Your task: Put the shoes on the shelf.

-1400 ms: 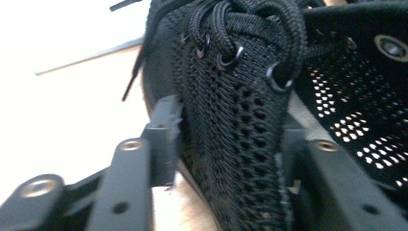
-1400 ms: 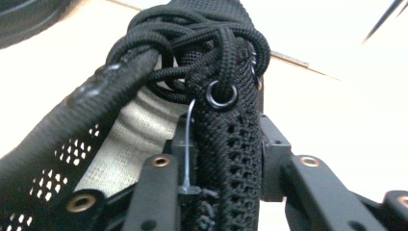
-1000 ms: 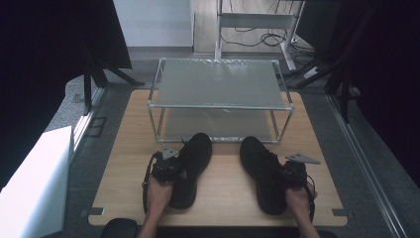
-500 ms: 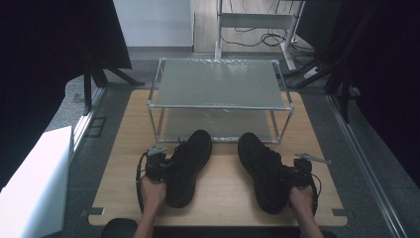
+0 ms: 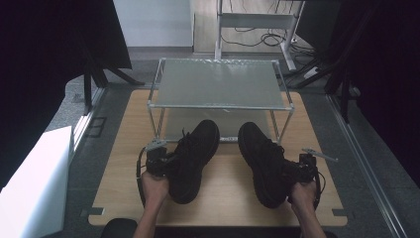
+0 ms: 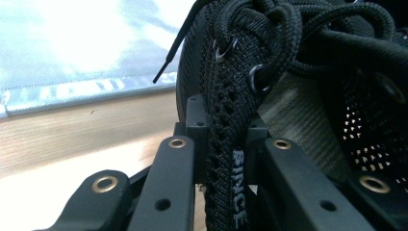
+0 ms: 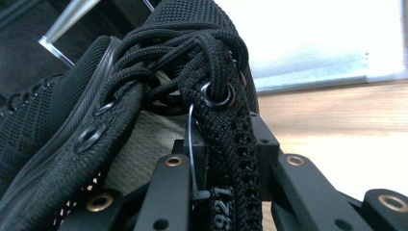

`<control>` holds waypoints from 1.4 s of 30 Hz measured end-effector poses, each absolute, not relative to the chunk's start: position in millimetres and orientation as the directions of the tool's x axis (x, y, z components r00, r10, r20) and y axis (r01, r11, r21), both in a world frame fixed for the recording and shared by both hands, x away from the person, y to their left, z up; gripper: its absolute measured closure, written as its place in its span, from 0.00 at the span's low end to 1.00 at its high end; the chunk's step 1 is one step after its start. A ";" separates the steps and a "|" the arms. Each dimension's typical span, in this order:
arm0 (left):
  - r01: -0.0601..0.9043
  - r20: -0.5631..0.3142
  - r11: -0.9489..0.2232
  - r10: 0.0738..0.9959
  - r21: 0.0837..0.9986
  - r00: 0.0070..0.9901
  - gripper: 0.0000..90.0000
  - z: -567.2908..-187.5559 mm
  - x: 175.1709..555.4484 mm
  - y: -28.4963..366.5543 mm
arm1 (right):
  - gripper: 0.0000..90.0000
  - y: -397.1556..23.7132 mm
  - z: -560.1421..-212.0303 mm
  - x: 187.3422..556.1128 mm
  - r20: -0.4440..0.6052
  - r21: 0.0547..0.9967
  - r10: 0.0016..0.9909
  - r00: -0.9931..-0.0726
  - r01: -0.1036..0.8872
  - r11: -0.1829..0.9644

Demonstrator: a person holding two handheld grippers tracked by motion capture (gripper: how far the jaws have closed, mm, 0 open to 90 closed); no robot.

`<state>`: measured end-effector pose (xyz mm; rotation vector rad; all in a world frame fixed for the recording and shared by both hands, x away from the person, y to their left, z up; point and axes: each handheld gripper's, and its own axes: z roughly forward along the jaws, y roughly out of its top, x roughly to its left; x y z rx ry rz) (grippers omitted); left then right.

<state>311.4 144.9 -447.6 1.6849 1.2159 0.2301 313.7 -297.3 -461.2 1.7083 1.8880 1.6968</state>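
Bare tabletop (image 5: 228, 183) between shoes; wire rack (image 5: 220, 105) just beyond.

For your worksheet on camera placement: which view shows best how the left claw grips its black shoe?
The left gripper view: the left claw pinches the left shoe by its collar edge. The high view shows that shoe whole; the right gripper view shows its side.

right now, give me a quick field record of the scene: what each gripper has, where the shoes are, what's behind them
left gripper: fingers shut on the collar edge of the left shoe
right gripper: fingers shut on the collar edge of the right shoe
shoes: black, laced, toes pointing at the rack
rack: metal frame, two frosted shelves, behind the shoes
table: light wood
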 end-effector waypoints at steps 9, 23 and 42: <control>0.578 -0.392 0.043 0.775 0.815 0.495 0.88 -433.0 304.7 142.7 | 0.84 -286.6 -445.6 314.7 0.596 0.733 0.690 -0.411 0.629 -0.258; 0.532 -0.401 0.087 0.761 0.842 0.510 0.88 -408.3 299.7 142.0 | 0.84 -273.3 -421.8 316.7 0.639 0.725 0.623 -0.451 0.624 -0.293; 0.507 -0.427 0.155 0.765 0.848 0.482 0.88 -377.3 313.0 145.3 | 0.84 -258.7 -384.5 336.0 0.673 0.712 0.589 -0.448 0.610 -0.348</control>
